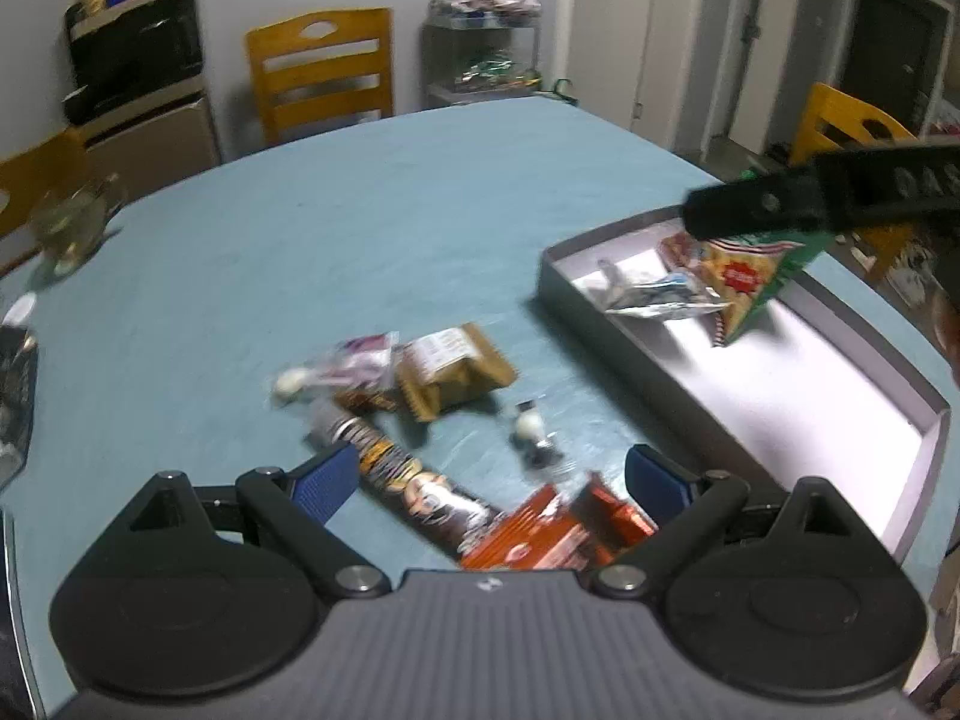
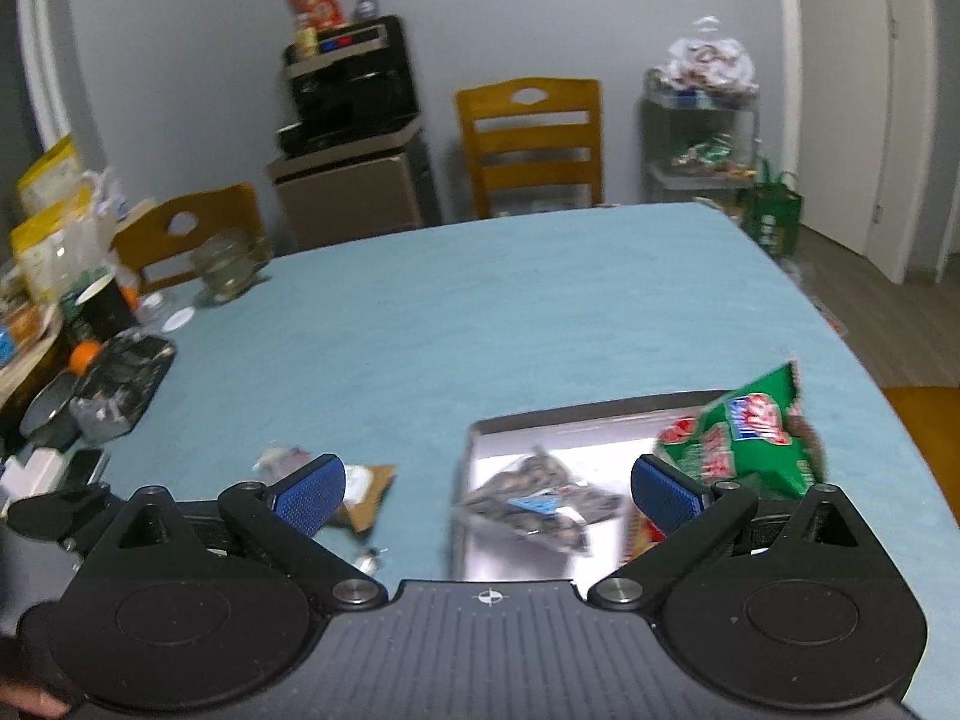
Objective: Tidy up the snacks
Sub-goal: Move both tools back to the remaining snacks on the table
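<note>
On the worktop [image 1: 390,192] in your left wrist view, the tray [image 1: 636,360] sits to the right, with a foil packet [image 1: 660,297] and a snack bag [image 1: 756,276] in its far end. Left of the tray lies a cluster: a brown pouch [image 1: 456,372], a clear packet [image 1: 354,360] just left of it, and a tube [image 1: 408,480] running nearer. A flat packet [image 1: 552,528] lies nearest, beside the tube's near end. A chair [image 1: 321,69] stands beyond the far edge.
</note>
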Demonstrator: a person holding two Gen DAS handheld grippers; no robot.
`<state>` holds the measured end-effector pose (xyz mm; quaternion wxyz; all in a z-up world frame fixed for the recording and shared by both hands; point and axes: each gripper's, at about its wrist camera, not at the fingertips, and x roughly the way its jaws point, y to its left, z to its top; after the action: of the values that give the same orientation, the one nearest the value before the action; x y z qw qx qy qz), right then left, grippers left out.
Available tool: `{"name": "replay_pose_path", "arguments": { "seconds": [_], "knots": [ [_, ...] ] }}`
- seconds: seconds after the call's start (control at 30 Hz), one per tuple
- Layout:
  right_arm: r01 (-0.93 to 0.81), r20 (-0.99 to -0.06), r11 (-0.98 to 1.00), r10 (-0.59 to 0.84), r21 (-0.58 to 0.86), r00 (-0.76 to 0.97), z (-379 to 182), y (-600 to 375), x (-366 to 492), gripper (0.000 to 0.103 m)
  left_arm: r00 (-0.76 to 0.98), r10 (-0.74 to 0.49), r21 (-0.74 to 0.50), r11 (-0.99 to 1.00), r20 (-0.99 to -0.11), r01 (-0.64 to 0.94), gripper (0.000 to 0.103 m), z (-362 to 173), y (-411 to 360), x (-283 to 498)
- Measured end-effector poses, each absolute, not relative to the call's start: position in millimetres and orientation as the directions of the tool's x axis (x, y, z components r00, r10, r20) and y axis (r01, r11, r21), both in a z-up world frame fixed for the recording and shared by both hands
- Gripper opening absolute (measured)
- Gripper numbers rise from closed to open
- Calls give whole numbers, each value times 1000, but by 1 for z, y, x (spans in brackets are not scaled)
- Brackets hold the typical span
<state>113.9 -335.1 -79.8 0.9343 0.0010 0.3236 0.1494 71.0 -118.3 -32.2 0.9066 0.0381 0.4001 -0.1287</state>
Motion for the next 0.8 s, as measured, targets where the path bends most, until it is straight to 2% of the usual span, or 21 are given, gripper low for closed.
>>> {"name": "replay_pose_path", "arguments": {
  "seconds": [0.47,0.57,0.7,0.8],
  "knots": [
    [-469,-666,879,403,89,628,-95,-297,74,98,649,-131,-43,988,-749,149,96,-40,-79,83],
    [-486,-683,869,413,97,602,-101,-298,62,93,642,-131,-57,989,-755,134,96,-44,-74,91],
    [-514,-714,851,424,104,558,-111,-295,48,76,629,-142,-67,988,-764,141,96,-51,-74,102],
    [-518,-729,850,414,96,544,-116,-293,40,75,611,-164,-92,985,-774,147,96,-57,-77,111]
  ]
}}
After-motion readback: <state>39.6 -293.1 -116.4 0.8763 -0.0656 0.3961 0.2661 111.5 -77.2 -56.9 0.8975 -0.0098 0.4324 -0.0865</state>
